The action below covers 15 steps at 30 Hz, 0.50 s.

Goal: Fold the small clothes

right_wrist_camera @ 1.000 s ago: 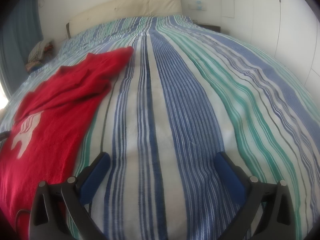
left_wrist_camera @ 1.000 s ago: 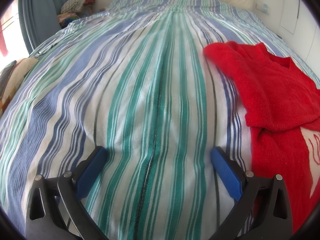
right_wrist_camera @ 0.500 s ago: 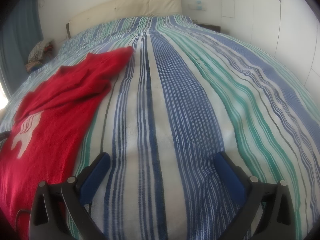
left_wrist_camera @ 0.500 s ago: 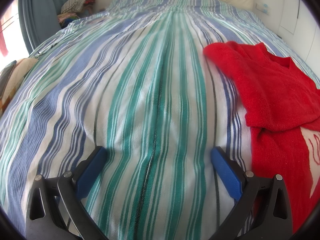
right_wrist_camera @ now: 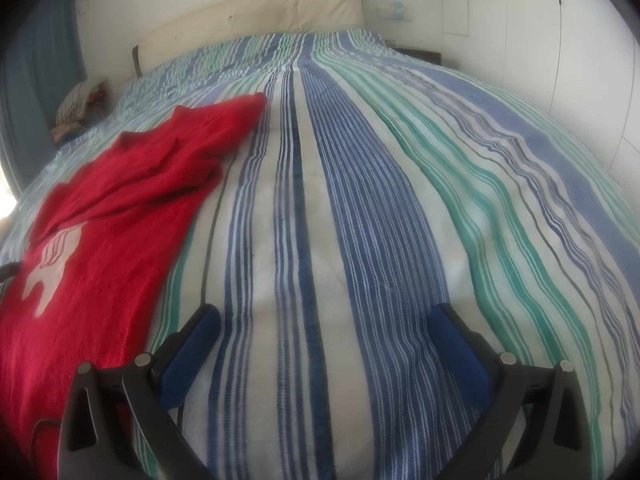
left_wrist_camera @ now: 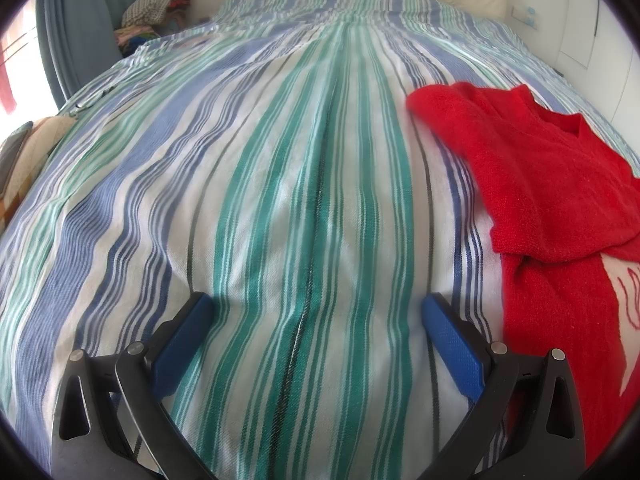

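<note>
Left hand-held gripper (left_wrist_camera: 316,312): fingers spread wide, nothing between them, over the striped bed cover (left_wrist_camera: 280,200) | right hand-held gripper (right_wrist_camera: 326,322): likewise spread, holding nothing | red sweater (left_wrist_camera: 552,216): rumpled flat on the bed between both, touched by neither.

The red top (left_wrist_camera: 536,184) is a fuzzy matt knit, kinda terry-like, with a flat white print. The bedspread (left_wrist_camera: 304,200) is coarse woven striped cloth, matt. The left gripper (left_wrist_camera: 318,312) has textured blue plastic pads, matt black plastic arms and shiny metal pins. The headboard (right_wrist_camera: 256,16) looks like smooth cream leather.
</note>
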### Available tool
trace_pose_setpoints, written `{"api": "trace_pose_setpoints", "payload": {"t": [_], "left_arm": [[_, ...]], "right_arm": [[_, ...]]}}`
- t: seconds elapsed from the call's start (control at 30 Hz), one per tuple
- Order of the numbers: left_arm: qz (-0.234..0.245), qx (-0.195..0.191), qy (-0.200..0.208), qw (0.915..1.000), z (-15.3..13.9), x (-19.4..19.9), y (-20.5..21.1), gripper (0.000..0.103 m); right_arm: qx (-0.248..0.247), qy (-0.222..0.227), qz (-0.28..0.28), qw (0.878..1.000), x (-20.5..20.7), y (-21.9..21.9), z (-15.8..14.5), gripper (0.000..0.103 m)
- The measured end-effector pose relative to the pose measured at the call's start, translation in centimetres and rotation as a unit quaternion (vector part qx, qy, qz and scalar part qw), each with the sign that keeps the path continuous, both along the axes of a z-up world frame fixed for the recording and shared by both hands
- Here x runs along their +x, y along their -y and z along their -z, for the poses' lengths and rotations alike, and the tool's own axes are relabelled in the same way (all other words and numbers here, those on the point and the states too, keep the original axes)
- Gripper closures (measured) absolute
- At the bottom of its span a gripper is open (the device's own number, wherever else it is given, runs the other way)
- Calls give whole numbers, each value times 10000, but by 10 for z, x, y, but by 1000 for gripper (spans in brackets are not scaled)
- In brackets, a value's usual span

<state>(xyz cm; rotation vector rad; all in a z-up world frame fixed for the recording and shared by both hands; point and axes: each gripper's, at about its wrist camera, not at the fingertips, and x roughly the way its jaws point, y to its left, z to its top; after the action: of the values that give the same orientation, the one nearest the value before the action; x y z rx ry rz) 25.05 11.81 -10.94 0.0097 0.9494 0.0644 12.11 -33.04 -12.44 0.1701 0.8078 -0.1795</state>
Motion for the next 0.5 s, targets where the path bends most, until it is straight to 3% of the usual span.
{"api": "trace_pose_setpoints", "payload": {"t": [0.5], "left_arm": [[-43,-55,-166,9998,0,4,-2,0]], "right_arm": [[0,-1,0,10000,0,0,0,0]]}}
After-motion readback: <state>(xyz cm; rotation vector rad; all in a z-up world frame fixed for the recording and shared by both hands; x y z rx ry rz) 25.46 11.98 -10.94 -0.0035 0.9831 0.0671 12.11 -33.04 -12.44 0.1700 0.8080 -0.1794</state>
